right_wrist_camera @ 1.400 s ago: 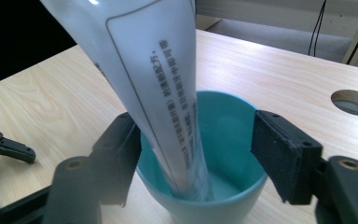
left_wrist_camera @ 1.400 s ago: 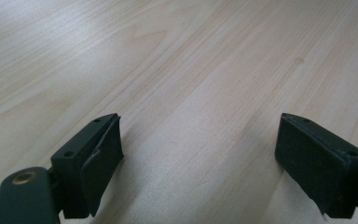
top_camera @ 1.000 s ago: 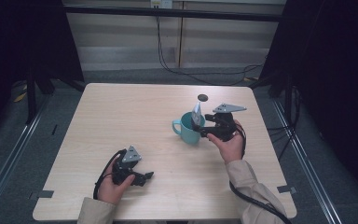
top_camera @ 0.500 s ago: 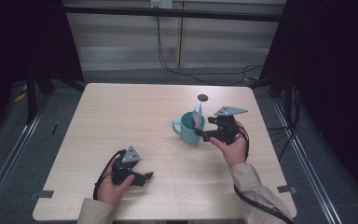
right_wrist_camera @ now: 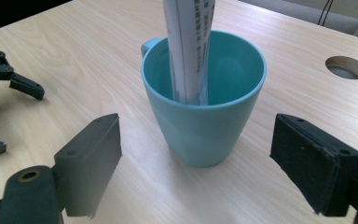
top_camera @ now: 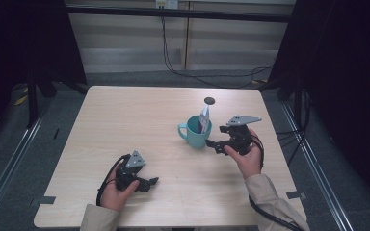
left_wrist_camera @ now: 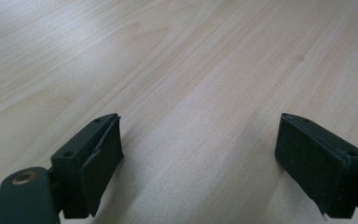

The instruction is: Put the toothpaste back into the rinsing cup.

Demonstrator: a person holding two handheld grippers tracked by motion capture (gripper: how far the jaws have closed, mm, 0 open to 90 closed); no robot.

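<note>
Left gripper (top_camera: 147, 183) near the desk's (top_camera: 125, 120) front edge, jaws wide over bare wood, right gripper (right_wrist_camera: 196, 154) jaws wide before teal mug (right_wrist_camera: 204, 95) toward the right edge, printed tube (right_wrist_camera: 189, 42) upright inside, round hole (right_wrist_camera: 347, 67) beyond

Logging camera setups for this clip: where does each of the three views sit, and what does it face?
High view: above the person's side, looking forward and down on the table; both forearms, the left gripper and right gripper show.
Left gripper view: rides the left gripper, facing bare wood between open jaws.
Right gripper view: rides the right gripper, facing the teal mug and the tube in it, jaws open.
Shared: mug, tube, round table hole in high and right gripper views.
</note>
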